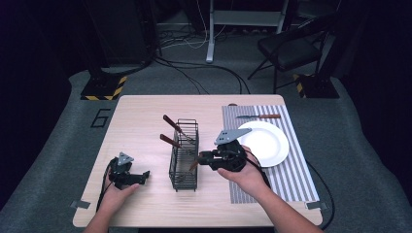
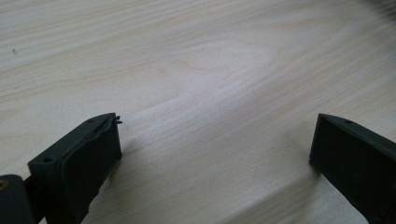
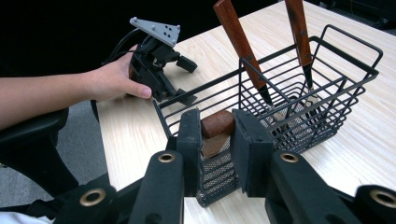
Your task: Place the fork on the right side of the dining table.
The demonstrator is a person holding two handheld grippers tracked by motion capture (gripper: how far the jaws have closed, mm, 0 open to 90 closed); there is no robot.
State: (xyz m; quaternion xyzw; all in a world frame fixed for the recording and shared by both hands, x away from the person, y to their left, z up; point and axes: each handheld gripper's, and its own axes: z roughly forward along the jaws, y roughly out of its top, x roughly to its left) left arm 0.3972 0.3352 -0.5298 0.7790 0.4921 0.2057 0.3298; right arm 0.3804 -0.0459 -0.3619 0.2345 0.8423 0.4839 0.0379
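Wooden-handled utensil (image 3: 218,124) pinched at its brown handle end between the pads of the right gripper (image 3: 215,135), at the near rim of the black wire basket (image 1: 184,154); blade end hidden, so knife or fork cannot be told. Seen from the high view at the basket's right side, handle (image 1: 194,165) slanting down toward the right gripper (image 1: 201,158).

Progress, as judged: two further wooden-handled utensils (image 3: 240,44) (image 3: 299,32) leaning upright-tilted inside the basket, heads down. Plate (image 1: 265,143) and table knife (image 1: 260,116) already laid on the striped mat (image 1: 291,179), knife beyond the plate, apart from it. Apparently mid-way through moving cutlery between basket and place setting; direction of transfer not settled by these pictures. At least two pieces in the basket left to handle if unloading.

Left gripper (image 1: 130,178) resting low near the worktop (image 1: 141,121), left of the basket and apart from it, jaws spread, nothing between them; bare wood beneath in the left gripper view.

Room for moving: broad bare worktop left of and behind the basket; narrow strip between basket and mat. Plate near the right edge; mat reaching the near edge. Basket wires close on both sides of the pinched handle; clean lift needed to avoid snagging or tipping the basket.
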